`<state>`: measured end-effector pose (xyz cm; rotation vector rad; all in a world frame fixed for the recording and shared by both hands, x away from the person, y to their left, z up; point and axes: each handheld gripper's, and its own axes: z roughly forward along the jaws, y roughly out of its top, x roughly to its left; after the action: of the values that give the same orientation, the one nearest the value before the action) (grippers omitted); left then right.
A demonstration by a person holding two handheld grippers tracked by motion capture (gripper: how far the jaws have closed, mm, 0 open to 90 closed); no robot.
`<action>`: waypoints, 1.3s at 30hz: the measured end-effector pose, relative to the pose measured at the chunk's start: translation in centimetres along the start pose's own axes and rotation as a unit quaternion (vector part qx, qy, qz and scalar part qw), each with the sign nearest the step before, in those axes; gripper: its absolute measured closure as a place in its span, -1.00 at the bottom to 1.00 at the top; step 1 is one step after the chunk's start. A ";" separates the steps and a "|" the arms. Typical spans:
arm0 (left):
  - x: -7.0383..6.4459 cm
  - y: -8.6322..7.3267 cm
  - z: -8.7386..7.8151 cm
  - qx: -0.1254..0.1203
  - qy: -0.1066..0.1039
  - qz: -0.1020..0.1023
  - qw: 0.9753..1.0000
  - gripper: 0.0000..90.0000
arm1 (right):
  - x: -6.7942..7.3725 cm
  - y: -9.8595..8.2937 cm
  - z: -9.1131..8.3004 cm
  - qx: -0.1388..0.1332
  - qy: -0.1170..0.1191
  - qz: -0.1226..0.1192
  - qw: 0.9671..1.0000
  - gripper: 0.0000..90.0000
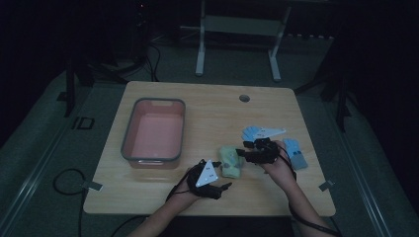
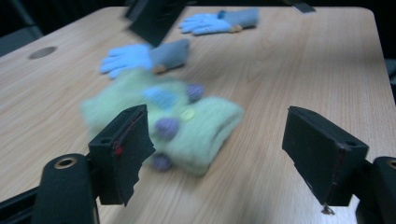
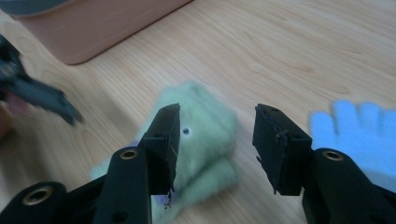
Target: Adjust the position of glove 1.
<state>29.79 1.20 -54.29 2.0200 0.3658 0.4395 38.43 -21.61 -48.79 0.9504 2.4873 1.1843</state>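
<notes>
Pale green fuzzy glove [image 1: 230, 161] lying folded flat on wooden table, purple and blue pompoms [image 2: 166, 126] plus small yellow button showing on top, sitting just beside pink tub, light blue gloves lying near.

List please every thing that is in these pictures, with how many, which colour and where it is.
green glove: one, pale green with purple dots, table front centre, between the grippers
blue gloves: two, light blue with grey cuffs, right part of table
bin: one, pink with grey rim, left part of table
table: one, light wood
left gripper: one, black, open, near the green glove
right gripper: one, black, open, over the green glove
</notes>
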 end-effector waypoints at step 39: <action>2.7 3.0 2.8 0.123 -0.005 0.109 0.986 0.55 | -1.1 0.3 4.6 0.047 0.077 0.059 0.994 0.63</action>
<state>33.69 -1.14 -52.45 2.3143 0.1991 0.5403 41.54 -19.38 -51.63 1.0824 2.6616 1.2298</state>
